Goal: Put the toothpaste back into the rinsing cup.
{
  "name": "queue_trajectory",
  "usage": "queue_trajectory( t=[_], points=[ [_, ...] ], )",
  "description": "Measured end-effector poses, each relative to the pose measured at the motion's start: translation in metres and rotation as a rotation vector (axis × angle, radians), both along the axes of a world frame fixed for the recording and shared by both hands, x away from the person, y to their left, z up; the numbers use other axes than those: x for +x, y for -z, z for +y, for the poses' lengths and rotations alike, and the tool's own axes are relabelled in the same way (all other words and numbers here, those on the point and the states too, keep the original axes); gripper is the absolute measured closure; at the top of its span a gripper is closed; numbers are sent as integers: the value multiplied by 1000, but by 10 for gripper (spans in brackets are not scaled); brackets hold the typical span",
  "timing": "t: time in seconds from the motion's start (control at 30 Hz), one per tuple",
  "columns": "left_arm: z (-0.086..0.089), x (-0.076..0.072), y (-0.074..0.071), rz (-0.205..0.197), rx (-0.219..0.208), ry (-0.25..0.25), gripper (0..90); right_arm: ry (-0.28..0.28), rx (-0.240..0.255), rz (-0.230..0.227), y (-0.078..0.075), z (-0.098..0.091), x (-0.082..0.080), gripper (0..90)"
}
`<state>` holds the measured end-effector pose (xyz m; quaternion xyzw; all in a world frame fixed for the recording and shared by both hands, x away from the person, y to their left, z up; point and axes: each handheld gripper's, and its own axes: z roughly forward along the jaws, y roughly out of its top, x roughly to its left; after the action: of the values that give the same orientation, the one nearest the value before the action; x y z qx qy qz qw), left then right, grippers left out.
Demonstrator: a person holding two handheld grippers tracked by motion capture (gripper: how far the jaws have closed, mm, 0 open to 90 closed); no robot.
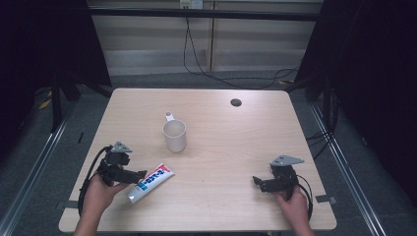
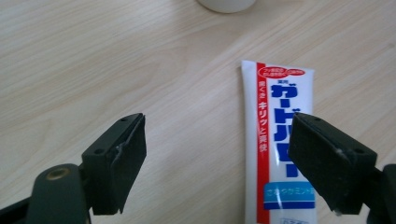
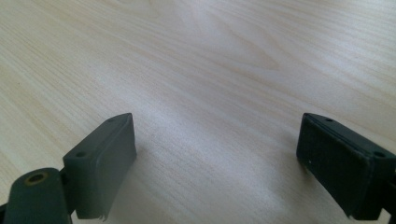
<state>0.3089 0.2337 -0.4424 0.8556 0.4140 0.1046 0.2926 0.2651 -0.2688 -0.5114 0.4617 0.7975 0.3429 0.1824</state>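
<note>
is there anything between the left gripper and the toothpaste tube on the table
Nothing visible. The left gripper is open right at the toothpaste tube, one jaw already over it. The cup stands farther off, beyond the tube's end.

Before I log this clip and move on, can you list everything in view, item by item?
Table: one, light wood, centre.
Cup: one, cream, handled, upright, left of centre.
Toothpaste tube: one, white with blue and red print, lying flat near the front left.
Grommet hole: one, dark, far right of the tabletop.
Cables: black, on the floor beyond the table.
Left tongs: black, open, one jaw over the tube.
Right tongs: black, open over bare wood.
</note>
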Motion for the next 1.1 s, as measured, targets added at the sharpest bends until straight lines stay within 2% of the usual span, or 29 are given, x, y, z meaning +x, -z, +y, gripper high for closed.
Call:
queue_trajectory(
  t=[0.43,1.1],
  points=[
    [-18,4,-5,45,6,70,204,0,0,-1,0,0,0,113],
    [-34,10,1,81,32,105,214,0,-1,-1,0,0,0,113]
  ],
)
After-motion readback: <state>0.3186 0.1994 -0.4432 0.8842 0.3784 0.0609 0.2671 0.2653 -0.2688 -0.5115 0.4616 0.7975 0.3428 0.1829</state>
